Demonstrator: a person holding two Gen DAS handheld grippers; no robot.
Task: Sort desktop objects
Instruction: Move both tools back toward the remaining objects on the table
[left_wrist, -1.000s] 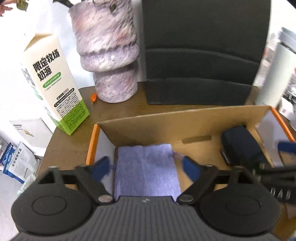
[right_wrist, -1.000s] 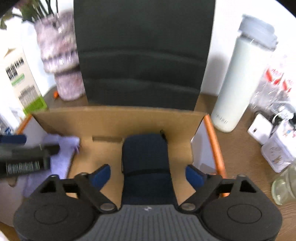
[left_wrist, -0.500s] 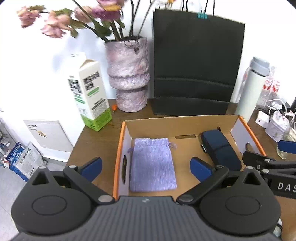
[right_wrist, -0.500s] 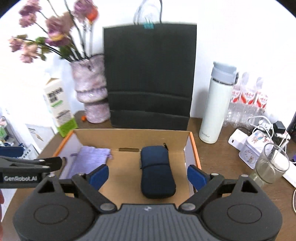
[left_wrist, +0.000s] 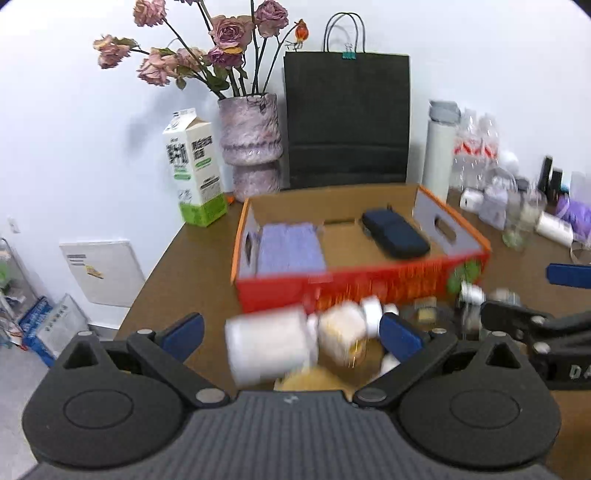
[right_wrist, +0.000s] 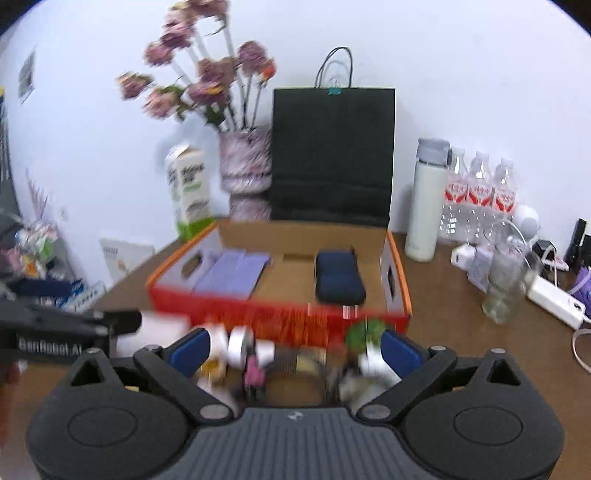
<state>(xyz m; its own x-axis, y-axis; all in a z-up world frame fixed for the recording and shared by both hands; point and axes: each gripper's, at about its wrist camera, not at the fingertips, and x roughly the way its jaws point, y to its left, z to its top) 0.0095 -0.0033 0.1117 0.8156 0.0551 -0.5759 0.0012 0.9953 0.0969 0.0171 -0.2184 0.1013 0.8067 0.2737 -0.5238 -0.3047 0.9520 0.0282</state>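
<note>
An open cardboard box (left_wrist: 354, 288) with a red front and orange edges stands mid-table. Inside lie a lilac cloth pouch (left_wrist: 290, 249) at the left and a dark blue case (left_wrist: 397, 234) at the right. In front of the box lies a blurred heap: a white jar (left_wrist: 269, 345), a yellow-filled jar (left_wrist: 345, 332), small bottles, a pink item (right_wrist: 255, 371) and a little green plant (right_wrist: 367, 332). My left gripper (left_wrist: 291, 332) is open above the jars, touching none. My right gripper (right_wrist: 295, 349) hangs over the heap, its jaws still opening, gripping nothing.
At the back stand a black paper bag (left_wrist: 347, 118), a vase of dried roses (left_wrist: 253, 147) and a milk carton (left_wrist: 195, 166). To the right are a white flask (right_wrist: 428, 199), water bottles (right_wrist: 476, 195), a glass (right_wrist: 506, 280), chargers and cables. The table's left edge (left_wrist: 147, 280) drops to the floor.
Both grippers have pulled back out of the box and risen. The pouch and the case stay inside it. The heap of jars in front of the box has come into view.
</note>
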